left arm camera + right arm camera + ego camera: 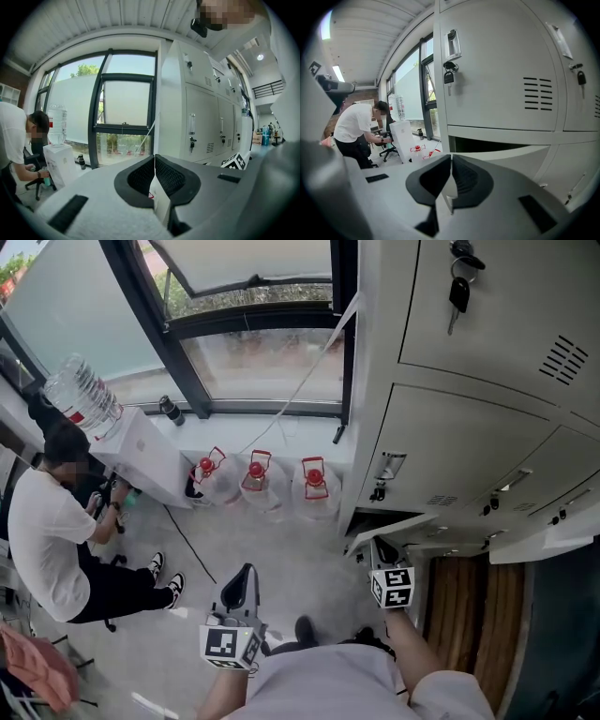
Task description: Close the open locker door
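Observation:
The grey lockers (469,418) fill the right side of the head view. One low locker door (392,528) stands ajar, swung out toward me with a dark gap behind it. My right gripper (379,552) is shut and empty, its tip right by that door's outer edge. In the right gripper view the ajar door (511,157) lies just beyond the jaws, below the dark opening (487,144). My left gripper (242,585) is also shut and empty, held over the floor to the left, away from the lockers (201,122).
Three water jugs (259,480) with red caps stand under the window. A water dispenser (131,451) is at the left, with a person (56,540) in a white shirt bent beside it. Keys (459,292) hang in an upper locker.

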Demonstrator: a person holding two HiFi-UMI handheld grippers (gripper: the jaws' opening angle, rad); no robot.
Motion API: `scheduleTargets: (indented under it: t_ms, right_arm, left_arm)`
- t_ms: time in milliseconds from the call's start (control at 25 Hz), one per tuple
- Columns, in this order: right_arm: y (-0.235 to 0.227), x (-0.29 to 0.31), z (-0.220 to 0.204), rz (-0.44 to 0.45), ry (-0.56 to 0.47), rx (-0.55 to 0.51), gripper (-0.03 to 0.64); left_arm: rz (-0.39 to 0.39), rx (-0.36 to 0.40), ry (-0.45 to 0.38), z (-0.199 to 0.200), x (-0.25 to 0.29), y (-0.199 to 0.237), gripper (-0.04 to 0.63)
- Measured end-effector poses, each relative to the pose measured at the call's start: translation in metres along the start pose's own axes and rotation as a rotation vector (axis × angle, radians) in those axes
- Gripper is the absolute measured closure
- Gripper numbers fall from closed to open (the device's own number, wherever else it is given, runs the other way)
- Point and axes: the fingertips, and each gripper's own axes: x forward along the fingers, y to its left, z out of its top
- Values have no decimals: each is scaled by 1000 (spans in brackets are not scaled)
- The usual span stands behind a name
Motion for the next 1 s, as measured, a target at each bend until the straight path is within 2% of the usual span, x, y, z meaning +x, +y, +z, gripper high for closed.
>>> scheduleTargets:
  t_ms: [480,1000]
  right_arm:
    - [-8,37,19,-19,-7,-3,600]
    - [-22,66,34,-47,-7,12,601]
  left_arm:
    - [23,-13,13,-3,9,19,584]
    - [-6,-5,31,-2,31,24,584]
